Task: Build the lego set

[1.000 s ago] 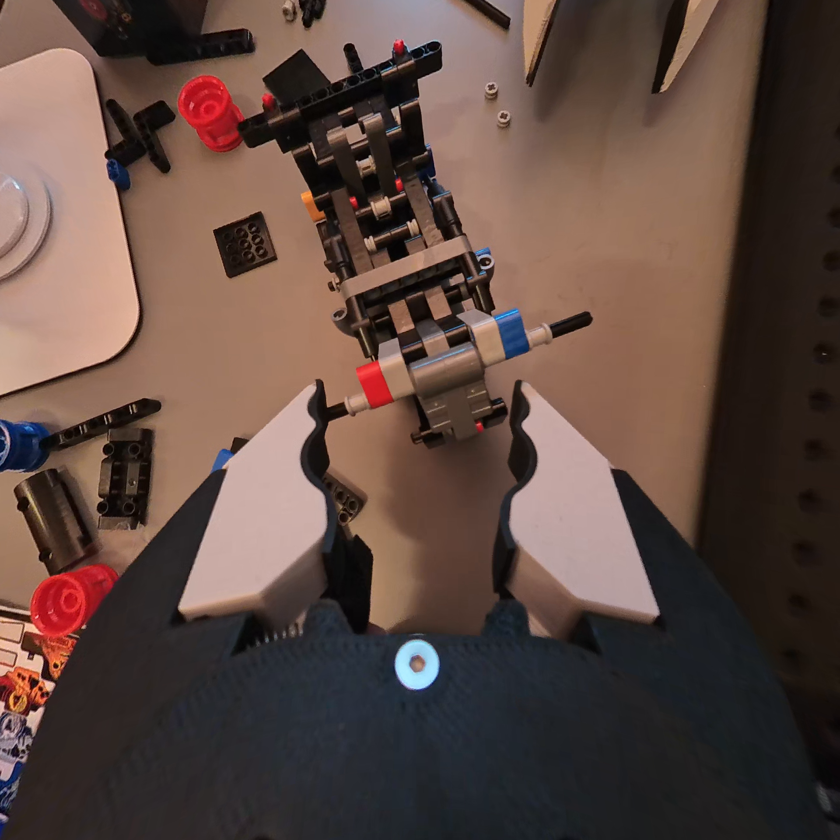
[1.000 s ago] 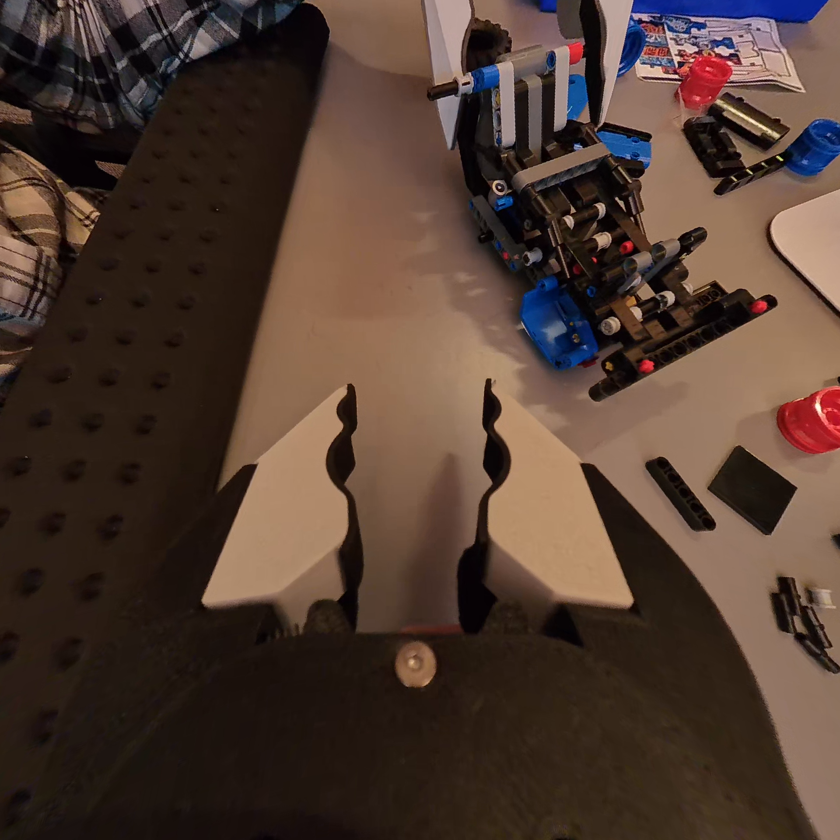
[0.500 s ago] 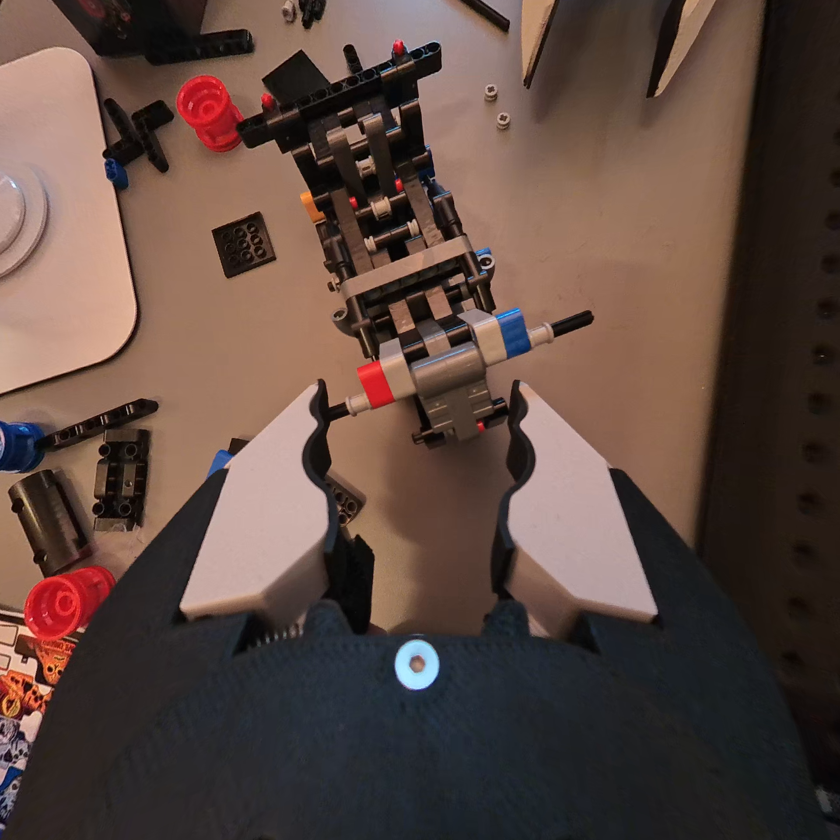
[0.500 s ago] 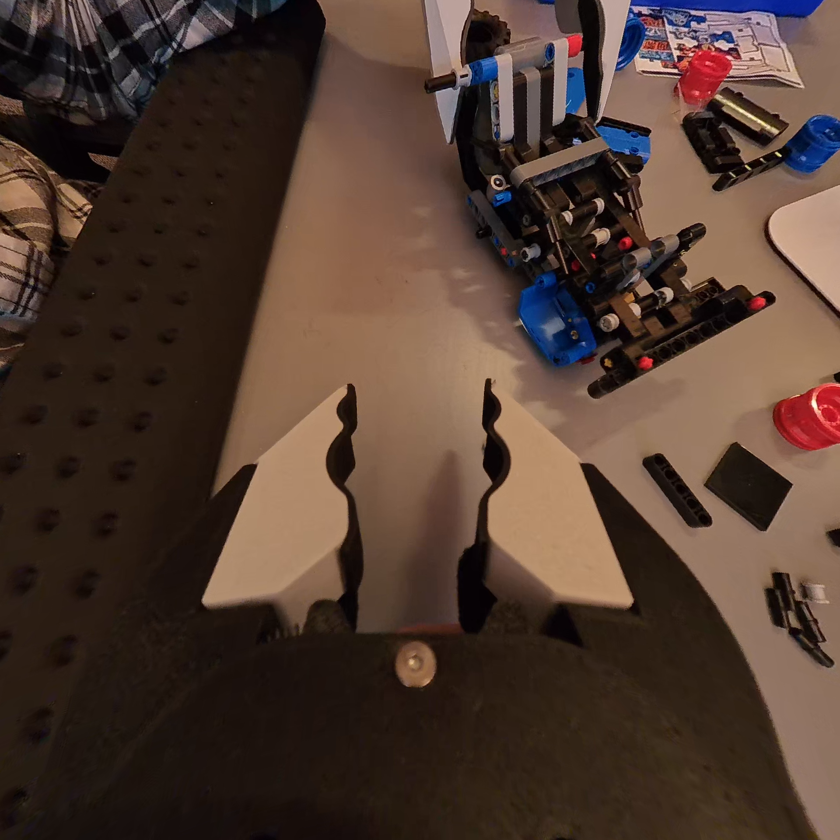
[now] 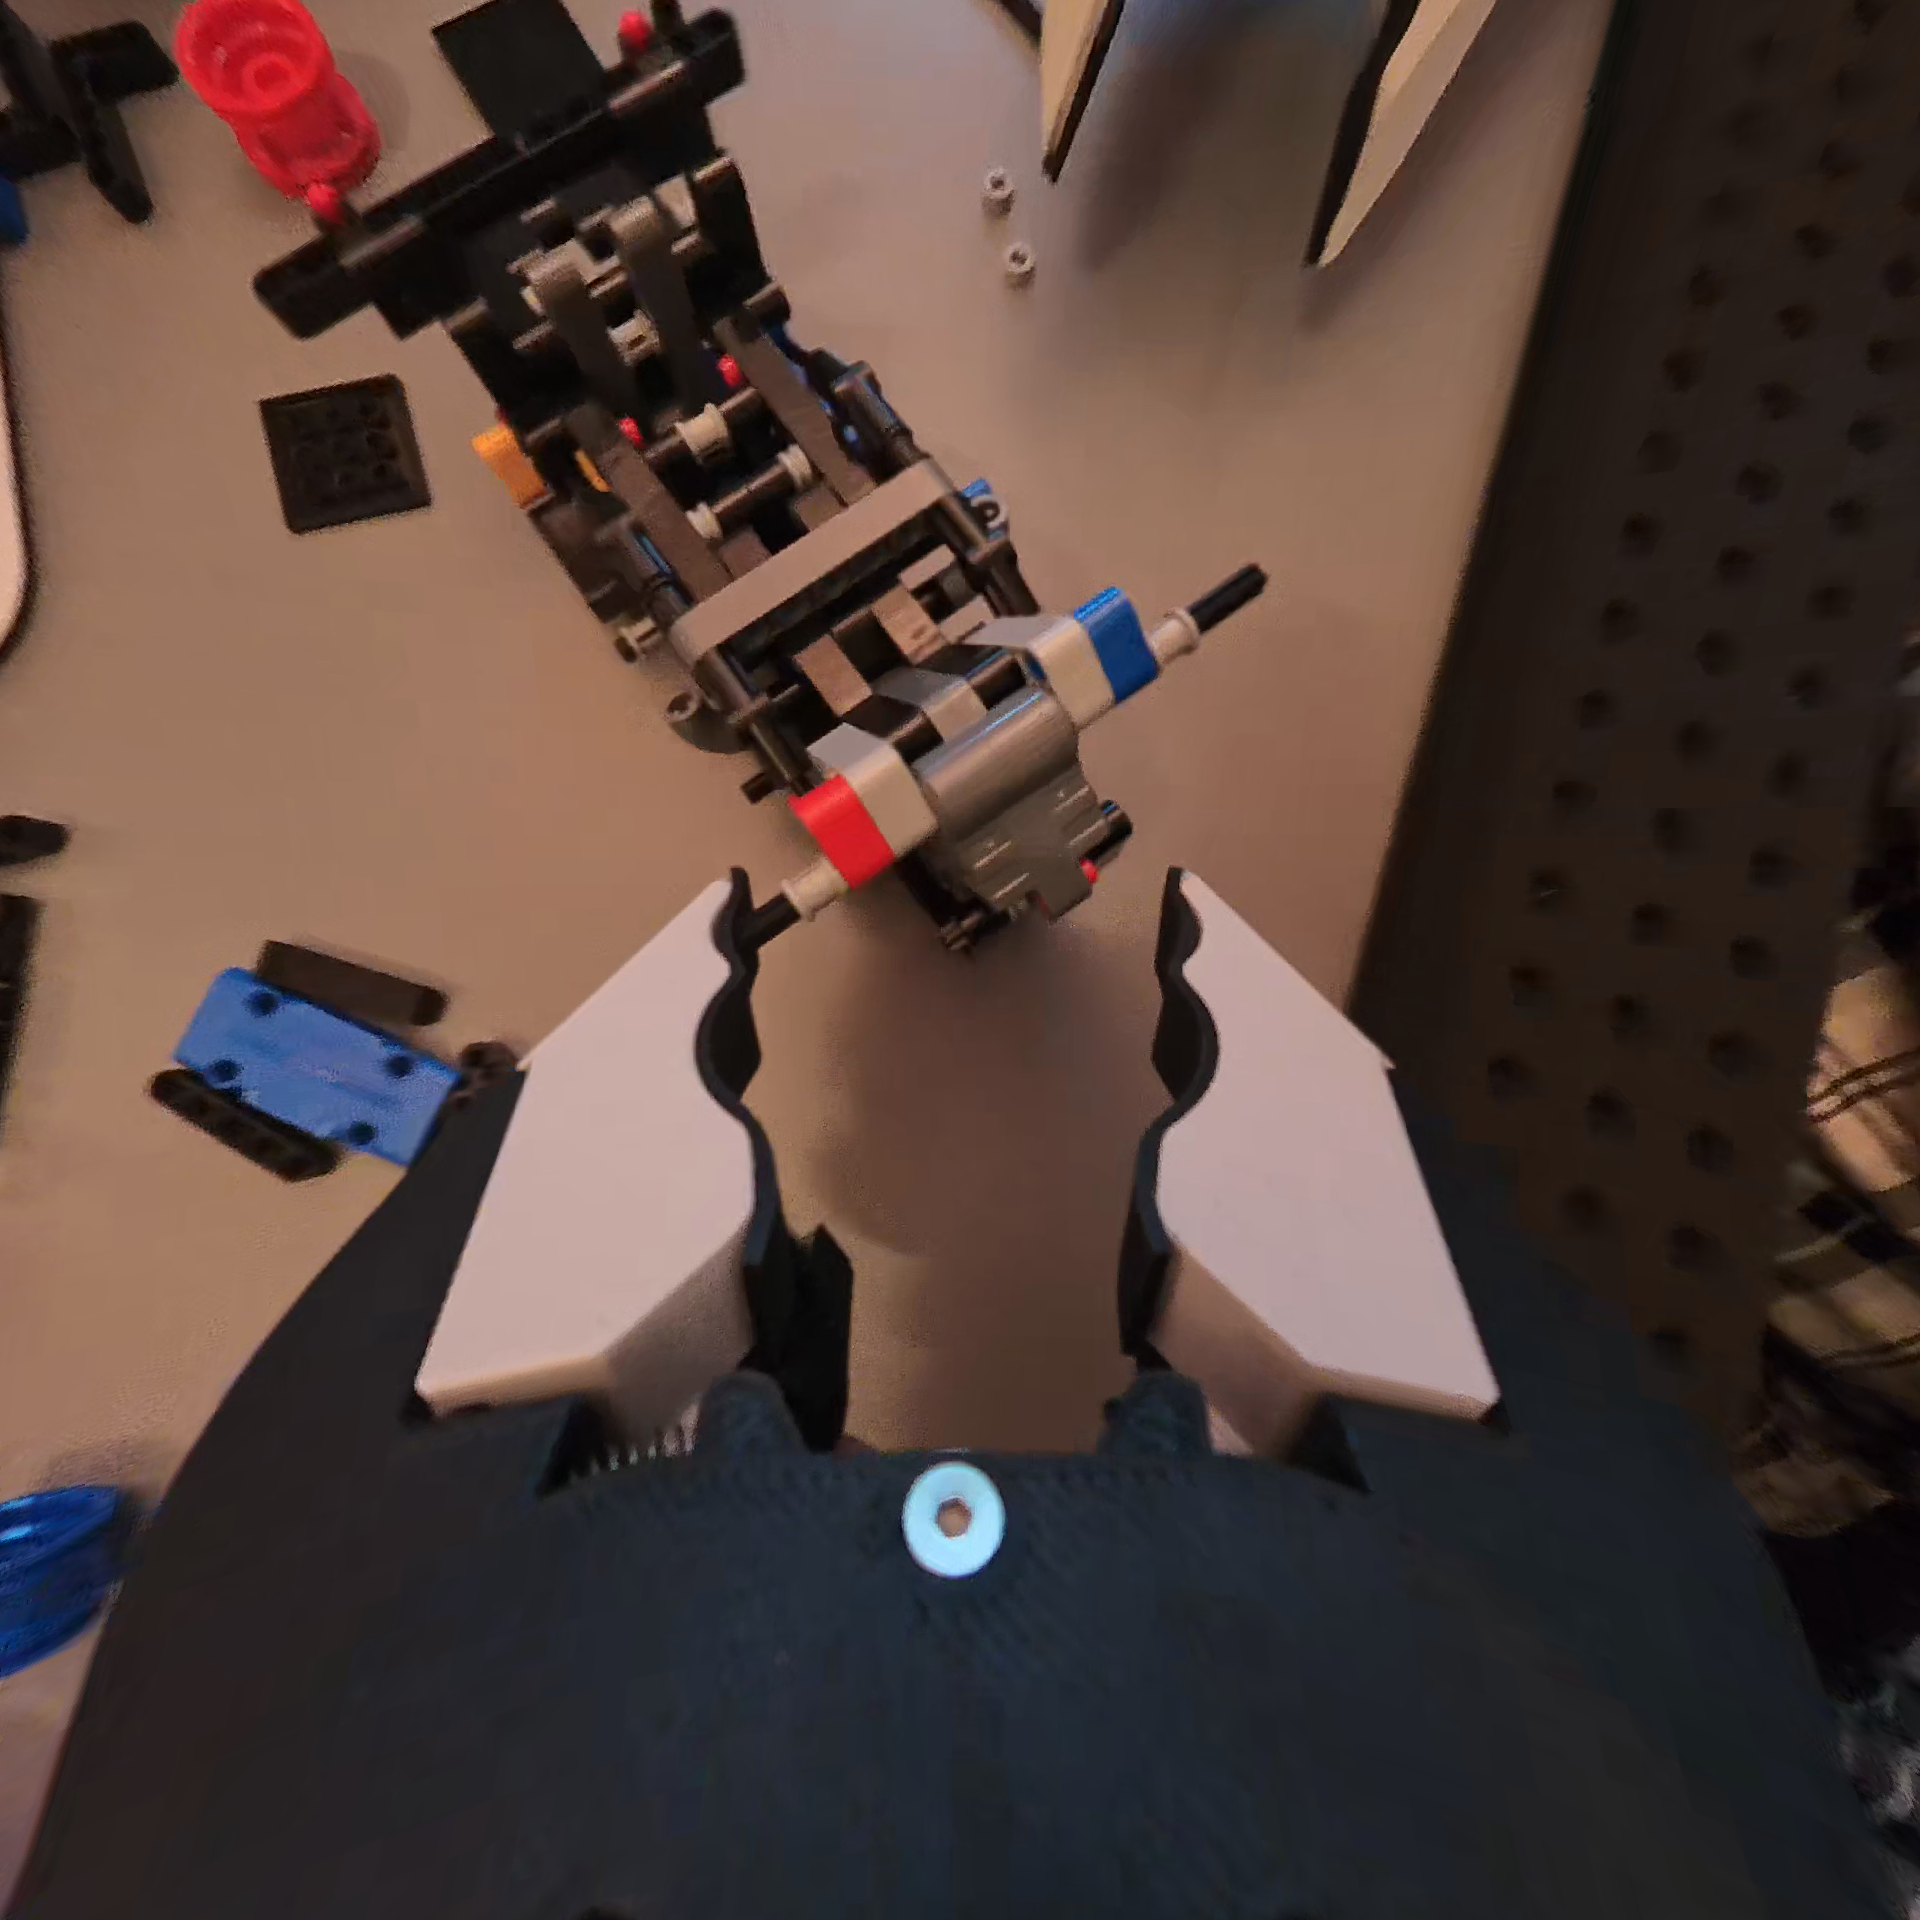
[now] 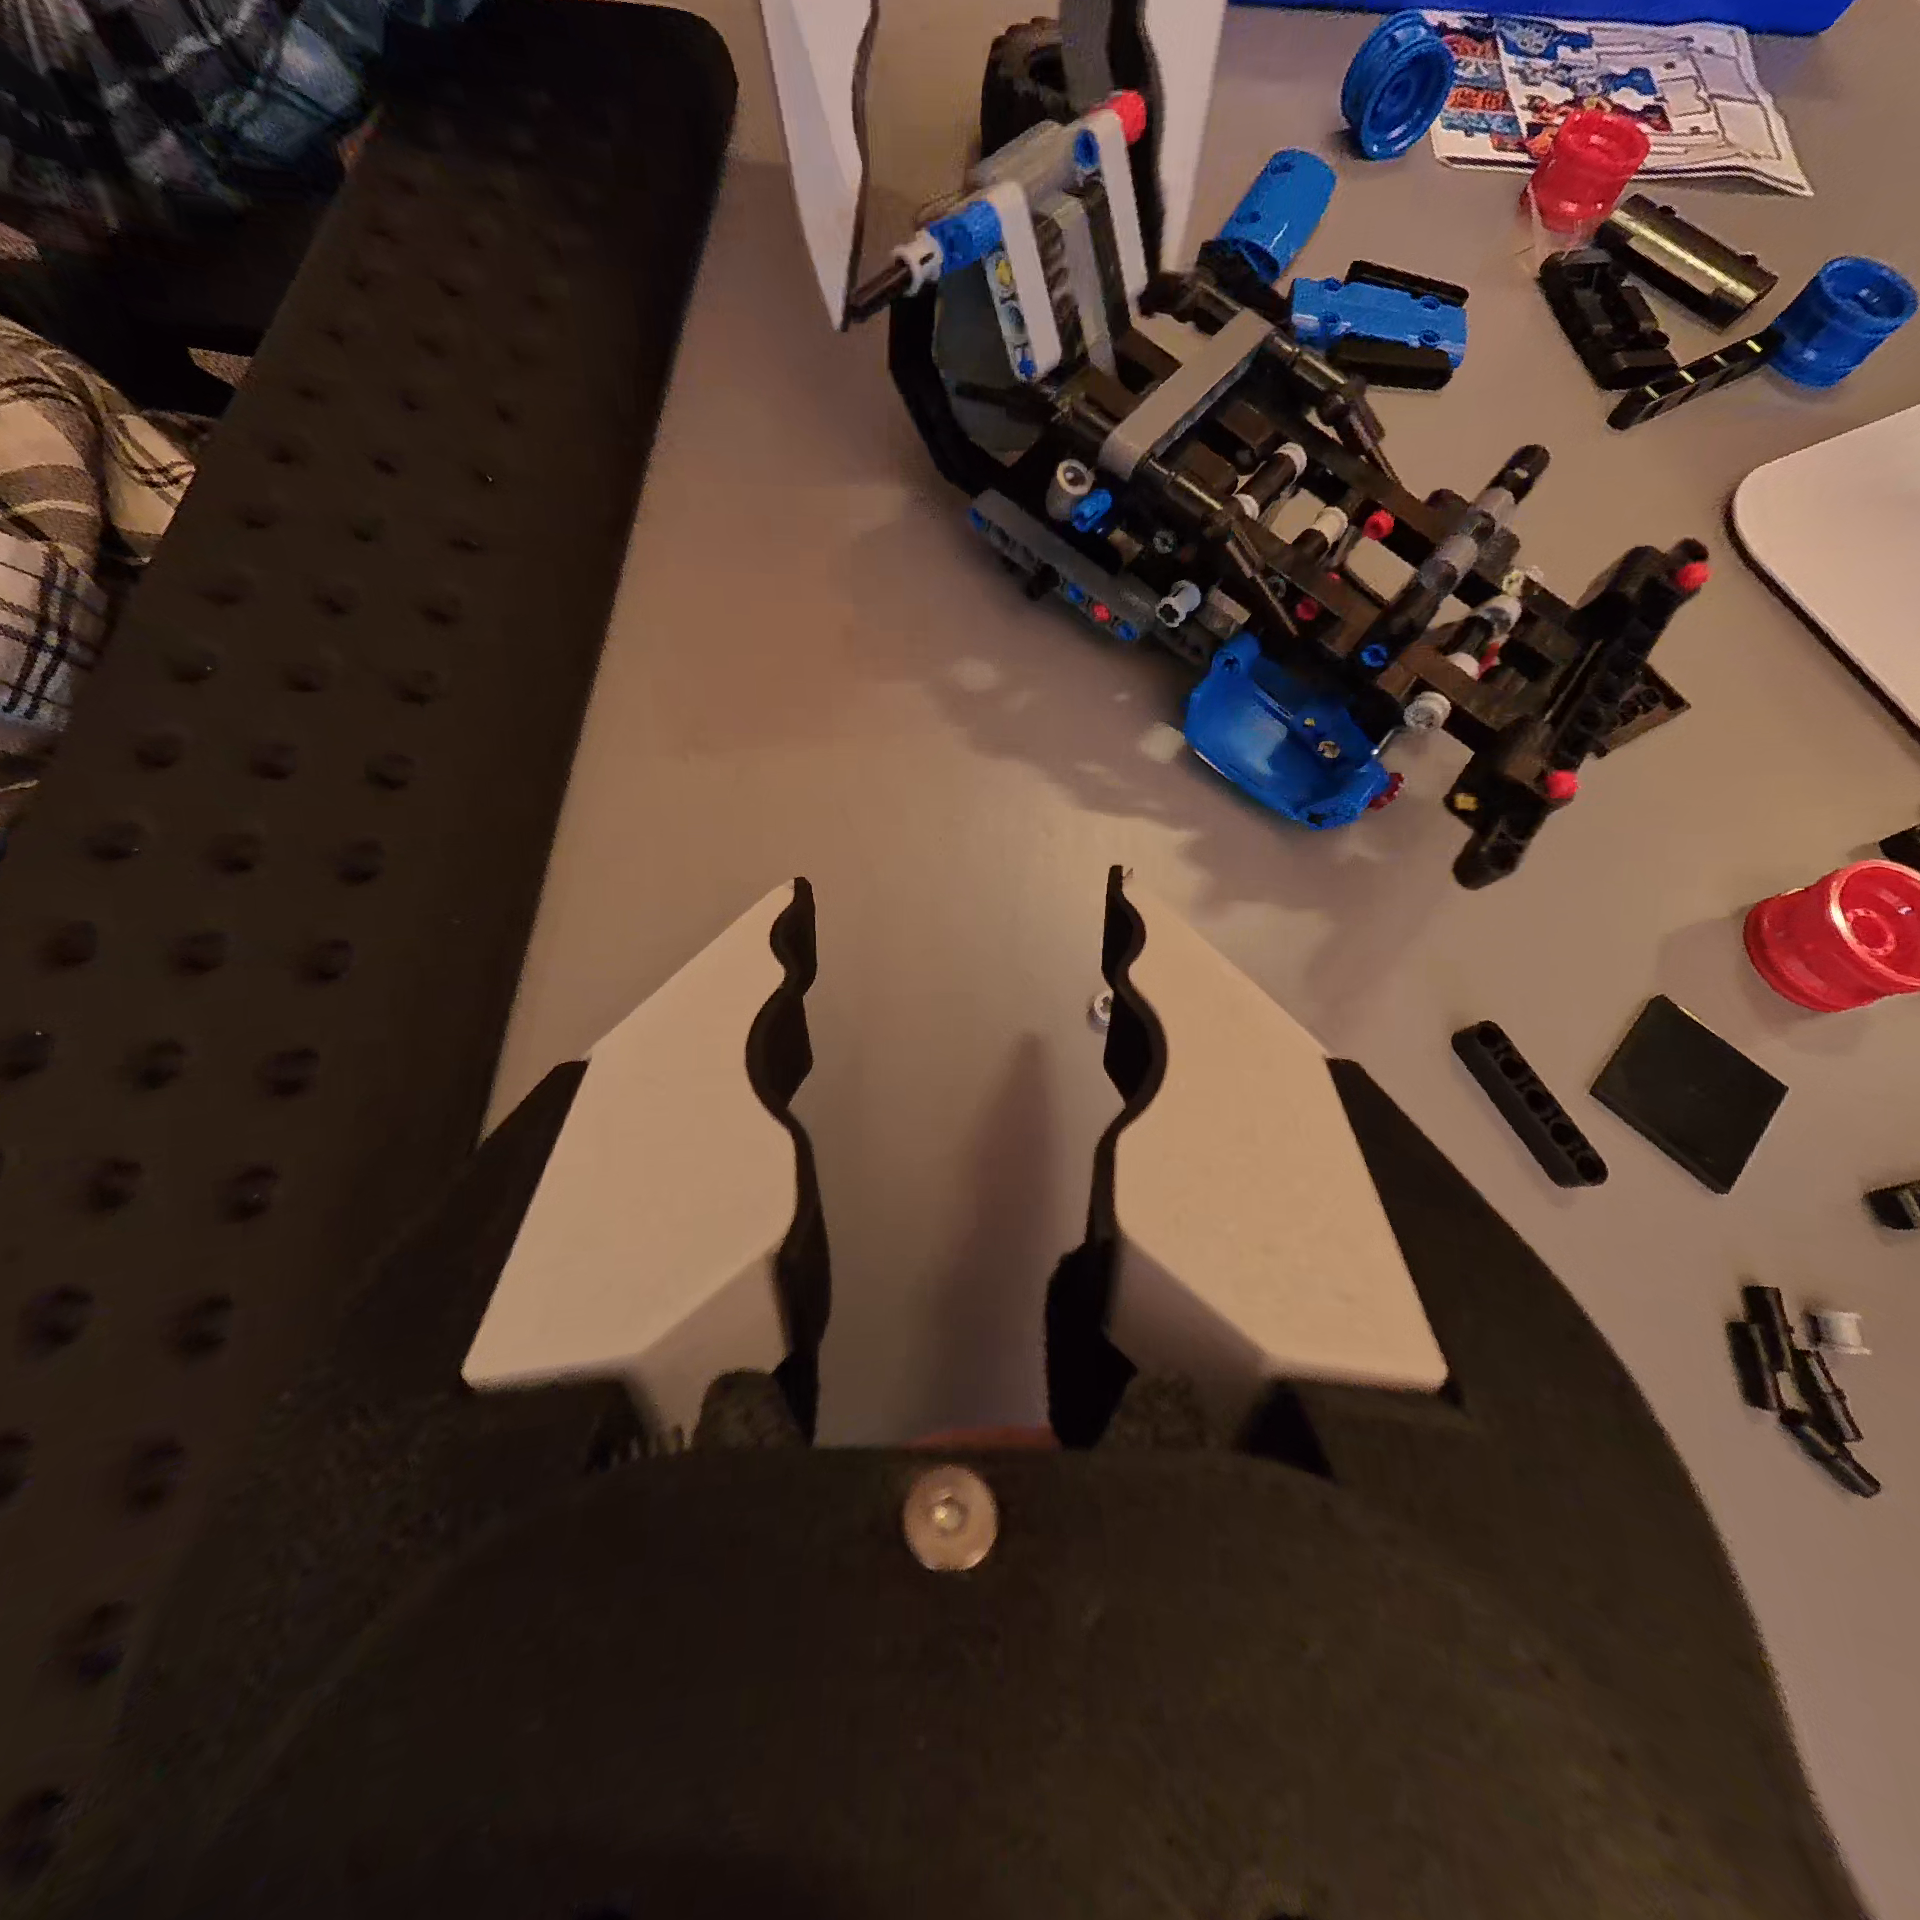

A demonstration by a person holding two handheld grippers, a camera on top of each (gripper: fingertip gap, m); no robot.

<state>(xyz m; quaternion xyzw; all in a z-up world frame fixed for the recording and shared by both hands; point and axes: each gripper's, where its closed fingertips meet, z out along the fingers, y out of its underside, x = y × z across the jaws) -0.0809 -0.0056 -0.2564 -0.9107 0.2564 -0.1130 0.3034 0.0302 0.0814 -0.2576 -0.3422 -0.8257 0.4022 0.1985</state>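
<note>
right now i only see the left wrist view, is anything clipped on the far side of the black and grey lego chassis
Observer: Yes, a blue curved shell piece sits on the black and grey lego chassis, on the side facing the right gripper.
Operator: is that gripper holding a part
Observer: No, its jaws stand open with only bare grey table between them.
Operator: anything hidden under my gripper
Observer: A black treaded tyre shows behind the chassis's axle end, close to your left gripper.

Grey tabletop (image 6: 790,727) under warm, dim light, bordered by black perforated mat (image 6: 312,623); plaid fabric (image 6: 62,499) beyond.
</note>
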